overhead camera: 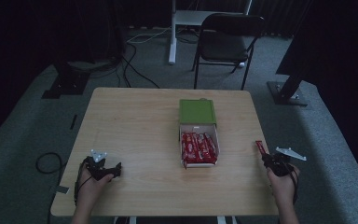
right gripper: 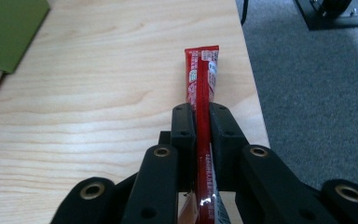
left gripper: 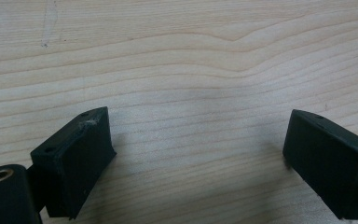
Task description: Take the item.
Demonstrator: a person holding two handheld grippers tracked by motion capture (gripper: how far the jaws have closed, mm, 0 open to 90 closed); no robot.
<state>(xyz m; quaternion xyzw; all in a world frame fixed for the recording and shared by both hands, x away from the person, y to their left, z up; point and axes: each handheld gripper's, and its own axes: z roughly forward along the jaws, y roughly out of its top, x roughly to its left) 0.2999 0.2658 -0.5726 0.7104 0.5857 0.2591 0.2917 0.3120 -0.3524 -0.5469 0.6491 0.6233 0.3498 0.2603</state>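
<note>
A pale wooden table (overhead camera: 135, 135) fills the middle of the frame. Right of its centre lies an open white box (overhead camera: 199, 164) packed with red bars (overhead camera: 198, 148), its green lid (overhead camera: 196, 111) slid toward the far edge. At lower left a hand holds the left gripper (overhead camera: 103, 169) low over the tabletop. At lower right, near the table's right edge, the right gripper (overhead camera: 266, 159) pinches a red bar (overhead camera: 260, 147) that points up the frame. A dark folding chair (overhead camera: 228, 39) stands on the grey carpet at upper centre.
</note>
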